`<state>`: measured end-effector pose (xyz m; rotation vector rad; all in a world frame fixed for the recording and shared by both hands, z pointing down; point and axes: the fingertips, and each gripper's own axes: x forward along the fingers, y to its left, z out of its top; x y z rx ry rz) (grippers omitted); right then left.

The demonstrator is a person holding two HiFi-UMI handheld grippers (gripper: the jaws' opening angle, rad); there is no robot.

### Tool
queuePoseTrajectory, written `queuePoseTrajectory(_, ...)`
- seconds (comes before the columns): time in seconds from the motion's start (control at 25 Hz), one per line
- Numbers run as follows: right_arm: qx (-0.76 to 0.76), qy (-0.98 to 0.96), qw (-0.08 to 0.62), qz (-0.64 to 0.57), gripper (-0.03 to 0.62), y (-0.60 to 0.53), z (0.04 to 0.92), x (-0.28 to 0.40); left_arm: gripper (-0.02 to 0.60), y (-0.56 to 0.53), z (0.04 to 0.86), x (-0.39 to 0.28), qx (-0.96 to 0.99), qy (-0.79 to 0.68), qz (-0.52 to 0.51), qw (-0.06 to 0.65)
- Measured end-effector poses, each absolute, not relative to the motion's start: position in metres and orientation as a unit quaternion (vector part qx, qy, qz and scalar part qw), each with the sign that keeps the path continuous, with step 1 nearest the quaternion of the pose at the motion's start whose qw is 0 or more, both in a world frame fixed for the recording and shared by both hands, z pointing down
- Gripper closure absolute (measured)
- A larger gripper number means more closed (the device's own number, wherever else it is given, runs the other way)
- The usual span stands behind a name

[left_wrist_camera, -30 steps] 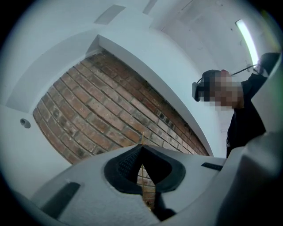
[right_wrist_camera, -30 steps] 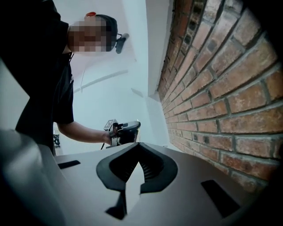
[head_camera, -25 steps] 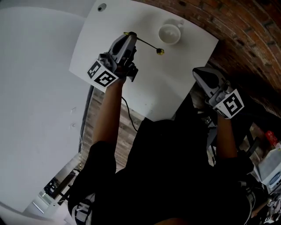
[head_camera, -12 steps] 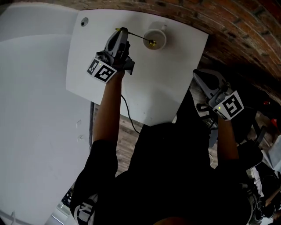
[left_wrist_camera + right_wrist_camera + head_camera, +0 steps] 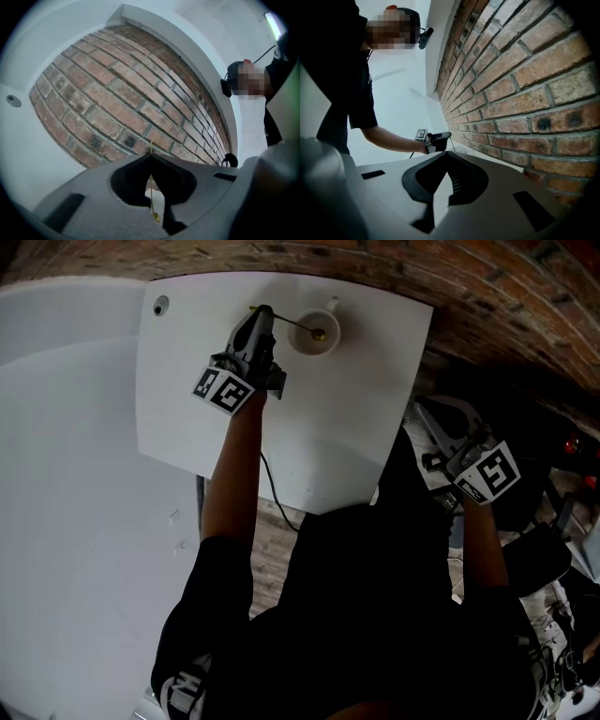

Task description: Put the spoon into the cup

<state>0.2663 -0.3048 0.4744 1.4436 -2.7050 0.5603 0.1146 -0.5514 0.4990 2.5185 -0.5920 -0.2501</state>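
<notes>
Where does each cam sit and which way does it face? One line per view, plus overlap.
Head view: on the person's head, looking steeply down at the table; shows torso, left gripper holding the spoon at the cup, right gripper beside the table.
Left gripper view: on the left gripper, faces the brick wall; jaws shut on the spoon, torso at right.
Right gripper view: on the right gripper, faces along the wall; jaws together, empty.
Shared: it and the head view both show the left gripper.
</notes>
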Motion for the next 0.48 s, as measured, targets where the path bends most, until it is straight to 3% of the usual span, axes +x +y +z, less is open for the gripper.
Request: queuePoseTrajectory(0.48, 0.471, -0.862, 0.019, 0.188, 0.588, -0.295, 0.48, 0.269, 0.565, -0.538, 0.526, 0.127, 0.936, -0.21, -0.073, 0.272)
